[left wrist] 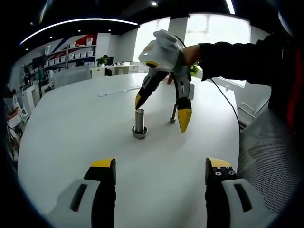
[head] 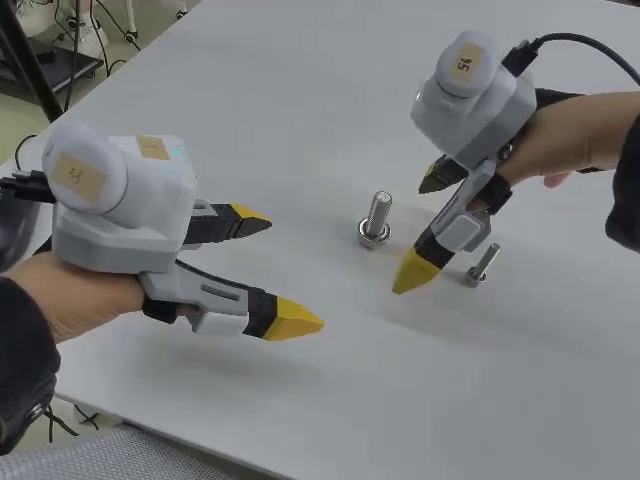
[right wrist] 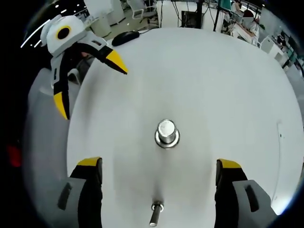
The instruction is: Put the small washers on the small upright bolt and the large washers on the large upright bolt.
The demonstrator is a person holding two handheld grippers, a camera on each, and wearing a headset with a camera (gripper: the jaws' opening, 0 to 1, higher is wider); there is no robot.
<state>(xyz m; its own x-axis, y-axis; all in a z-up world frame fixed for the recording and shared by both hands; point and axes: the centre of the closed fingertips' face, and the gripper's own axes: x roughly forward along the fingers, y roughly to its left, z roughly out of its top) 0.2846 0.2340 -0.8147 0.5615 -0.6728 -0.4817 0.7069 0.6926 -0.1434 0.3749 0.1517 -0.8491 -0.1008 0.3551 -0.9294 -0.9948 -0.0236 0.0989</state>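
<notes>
Big white counter [head: 300, 90], plain matte top. In the left gripper view, past its far end, there's a row of shelves [left wrist: 71, 47] against a wall with a red and blue graphic [left wrist: 78, 40], plus a potted plant [left wrist: 103, 60] and some grey chairs [left wrist: 71, 76]. The windows [left wrist: 216, 28] behind are bright and pretty blown out. The ceiling is dark, with a curved light strip [left wrist: 71, 23]. A mesh chair back [left wrist: 268, 152] sits just beside the counter edge. Head view: cables [head: 85, 30] lying on the floor [head: 20, 95] off the far left corner.
</notes>
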